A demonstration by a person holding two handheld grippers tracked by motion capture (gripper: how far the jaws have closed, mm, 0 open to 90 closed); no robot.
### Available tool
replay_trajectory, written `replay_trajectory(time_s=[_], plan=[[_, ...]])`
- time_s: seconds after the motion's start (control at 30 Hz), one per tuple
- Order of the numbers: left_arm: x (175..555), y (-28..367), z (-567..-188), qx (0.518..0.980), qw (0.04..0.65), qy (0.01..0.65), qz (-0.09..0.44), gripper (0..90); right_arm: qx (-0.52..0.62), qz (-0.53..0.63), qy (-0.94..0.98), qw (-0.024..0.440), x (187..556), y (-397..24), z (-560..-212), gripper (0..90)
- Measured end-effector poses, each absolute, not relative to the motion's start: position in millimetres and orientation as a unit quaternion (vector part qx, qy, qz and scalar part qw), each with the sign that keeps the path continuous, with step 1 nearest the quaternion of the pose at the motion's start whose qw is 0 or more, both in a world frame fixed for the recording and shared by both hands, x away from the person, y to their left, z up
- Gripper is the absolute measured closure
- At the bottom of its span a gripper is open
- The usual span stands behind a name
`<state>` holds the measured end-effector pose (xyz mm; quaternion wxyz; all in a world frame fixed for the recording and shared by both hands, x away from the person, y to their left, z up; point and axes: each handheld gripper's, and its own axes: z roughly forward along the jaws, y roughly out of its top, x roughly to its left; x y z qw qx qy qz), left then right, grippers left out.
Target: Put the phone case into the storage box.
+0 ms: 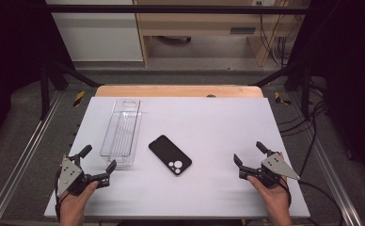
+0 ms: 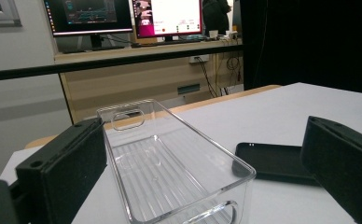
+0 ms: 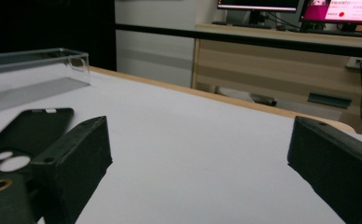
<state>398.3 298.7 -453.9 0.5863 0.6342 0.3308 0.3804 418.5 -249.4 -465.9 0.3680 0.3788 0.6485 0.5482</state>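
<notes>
left tongs (image 1: 98, 164): wide open, nothing held, near front-left corner of bench (image 1: 218, 117), just short of tray's near end
right tongs (image 1: 249, 153): wide open, nothing held, near front-right corner
clear tray (image 1: 122, 132): left half of bench, long axis front to back
phone case (image 1: 170, 155): black, flat, camera cutouts toward front edge, just right of tray, apart from both tongs

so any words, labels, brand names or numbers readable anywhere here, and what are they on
None can be read.
Phone case: black, camera cut-outs, no brand or lettering showing.
Clear plastic bin: no label or print.
Monitors behind the table, in the left gripper view: charts and lines of text on screen, too small and blurred to read.
Yellow and black hazard tape on the floor: stripes alone, no words.
</notes>
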Motion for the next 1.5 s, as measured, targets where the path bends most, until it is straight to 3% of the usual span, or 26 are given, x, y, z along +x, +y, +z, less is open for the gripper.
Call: replay_trajectory(time_s=[0.33,0.7,1.5], plan=[[397.0,298.4,-453.6,0.636,0.584,0.329,0.382,0.0,0.405,0.509,0.707,0.279,423.5,-238.5,-455.5,5.8],[397.0,298.9,-453.6,0.637,0.582,0.33,0.384,0.0,0.37,0.464,0.745,0.305,433.4,-213.0,-432.1,7.4],[396.7,302.2,-452.8,0.634,0.58,0.331,0.39,0.0,0.335,0.426,0.809,0.229,455.7,-152.6,-415.4,10.7]])
